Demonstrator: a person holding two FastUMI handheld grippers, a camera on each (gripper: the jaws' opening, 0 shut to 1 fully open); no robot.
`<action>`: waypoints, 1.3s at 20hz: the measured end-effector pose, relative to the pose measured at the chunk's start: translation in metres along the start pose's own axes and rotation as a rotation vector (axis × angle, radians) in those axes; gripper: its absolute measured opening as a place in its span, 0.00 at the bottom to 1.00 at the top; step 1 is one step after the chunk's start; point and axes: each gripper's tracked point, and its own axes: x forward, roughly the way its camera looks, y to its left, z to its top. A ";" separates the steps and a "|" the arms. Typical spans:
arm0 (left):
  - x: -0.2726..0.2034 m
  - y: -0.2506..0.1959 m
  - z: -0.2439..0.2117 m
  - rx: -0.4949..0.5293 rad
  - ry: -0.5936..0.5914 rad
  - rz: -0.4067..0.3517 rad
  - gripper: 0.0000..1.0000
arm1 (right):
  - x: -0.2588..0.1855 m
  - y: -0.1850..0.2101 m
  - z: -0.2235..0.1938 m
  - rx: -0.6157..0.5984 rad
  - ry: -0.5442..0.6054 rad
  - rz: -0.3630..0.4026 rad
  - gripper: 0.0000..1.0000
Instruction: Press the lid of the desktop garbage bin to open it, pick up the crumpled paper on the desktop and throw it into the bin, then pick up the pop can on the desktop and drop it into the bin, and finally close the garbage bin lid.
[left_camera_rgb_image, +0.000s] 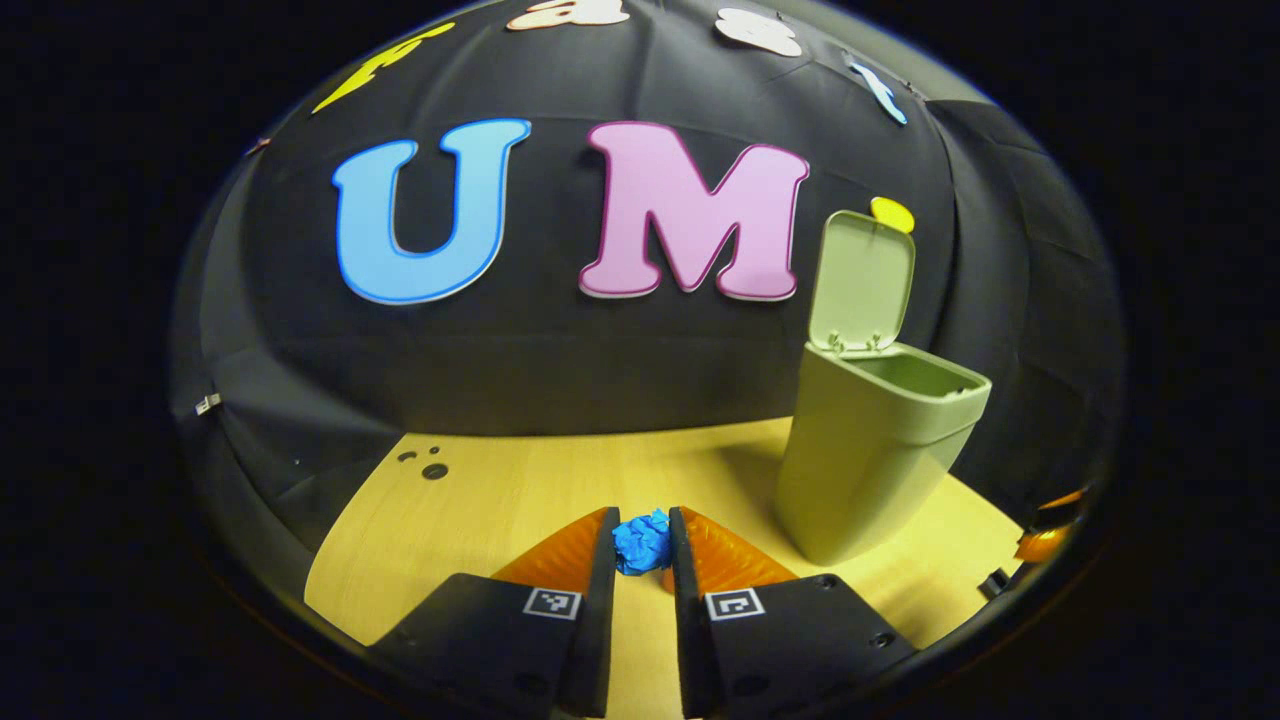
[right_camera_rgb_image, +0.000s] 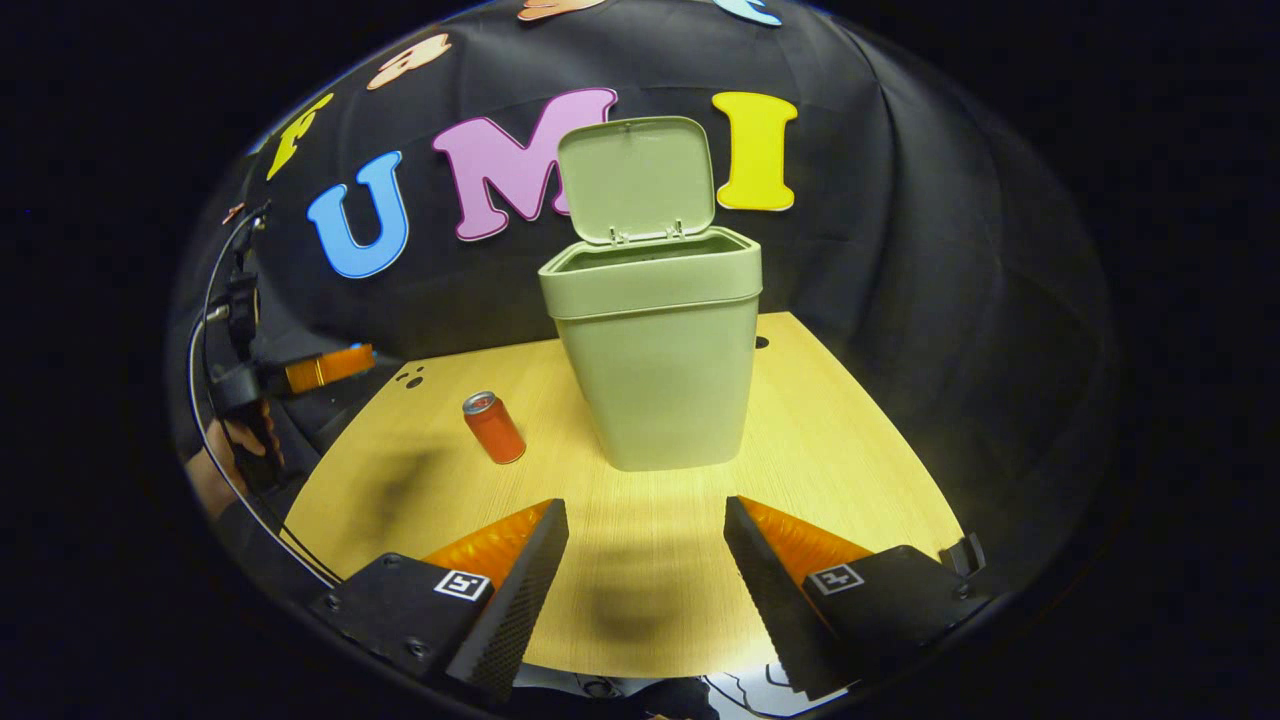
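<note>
Pale wood makes up the worktop (right_camera_rgb_image: 850, 450), which carries everything. Ahead of the right tool (right_camera_rgb_image: 645, 580), straight along its fingers, stands the green garbage bin (right_camera_rgb_image: 660, 370), upright, its lid (right_camera_rgb_image: 637, 178) swung up and back so the mouth is open. In the left gripper view the same bin (left_camera_rgb_image: 865, 460) stands ahead and to the right of the left tool (left_camera_rgb_image: 643, 545), lid (left_camera_rgb_image: 862, 283) raised.

The pop can (right_camera_rgb_image: 494, 428), red with a silver top, stands on the worktop ahead and to the left of the right tool, beside the bin but apart from it.

The left tool is clenched on the blue crumpled paper (left_camera_rgb_image: 642, 541), both fingers pressing its sides. Whether the paper is off the worktop, I cannot tell.

The right tool is released, its fingers spread wide with bare worktop between them. Far to its left the other tool (right_camera_rgb_image: 320, 368) shows, held by a hand (right_camera_rgb_image: 240, 440).
</note>
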 end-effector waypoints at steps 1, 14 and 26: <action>0.008 -0.017 0.016 0.003 -0.020 -0.025 0.31 | 0.002 -0.006 0.002 -0.004 -0.004 -0.002 0.99; 0.086 -0.225 0.075 0.062 -0.059 -0.322 0.31 | 0.027 -0.034 0.002 -0.079 0.036 0.081 0.99; 0.118 -0.243 0.042 0.043 0.040 -0.321 0.62 | 0.023 -0.058 0.001 -0.124 0.044 0.054 0.99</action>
